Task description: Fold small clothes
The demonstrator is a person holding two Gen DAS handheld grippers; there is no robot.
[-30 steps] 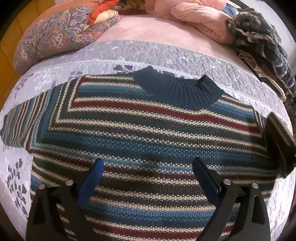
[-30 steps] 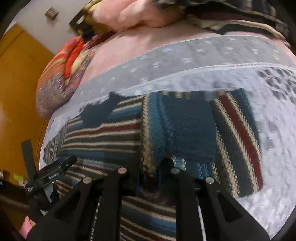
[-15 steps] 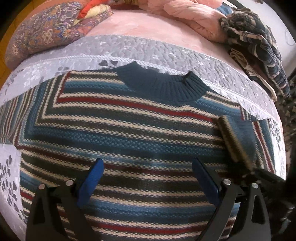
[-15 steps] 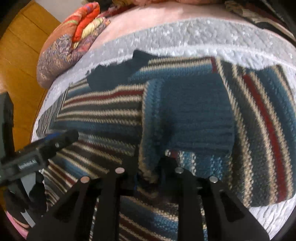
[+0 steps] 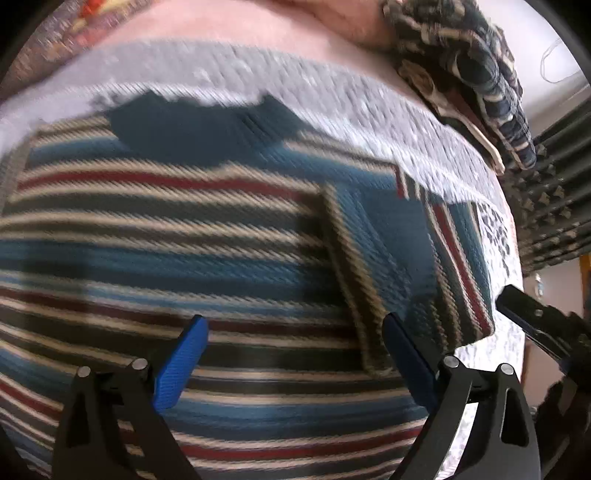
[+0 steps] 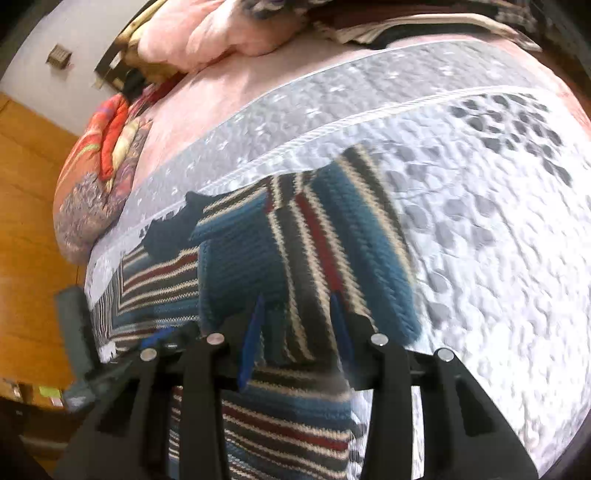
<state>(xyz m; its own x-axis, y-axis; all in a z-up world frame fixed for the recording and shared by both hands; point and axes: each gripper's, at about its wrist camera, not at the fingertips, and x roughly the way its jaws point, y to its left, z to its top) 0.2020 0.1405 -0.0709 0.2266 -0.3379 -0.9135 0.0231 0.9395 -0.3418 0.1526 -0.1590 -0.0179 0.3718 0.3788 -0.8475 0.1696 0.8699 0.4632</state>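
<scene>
With both the left tongs (image 5: 295,360) and the right tongs (image 6: 295,332) spread and empty, we judge the thick, floppy sweater (image 5: 184,240) best pinched at the hem edge just ahead of them.

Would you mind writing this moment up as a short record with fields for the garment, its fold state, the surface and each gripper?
garment: striped knit sweater, dark collar toward the far side
fold state: right sleeve folded in over the body; its stripes run across those of the body
surface: grey quilted bedspread
left gripper: open, over the sweater's lower body, holding nothing
right gripper: fingers apart, at the folded sleeve, nothing visibly pinched
background: pink bedding, patterned pillow
image quality: left wrist view blurred
</scene>
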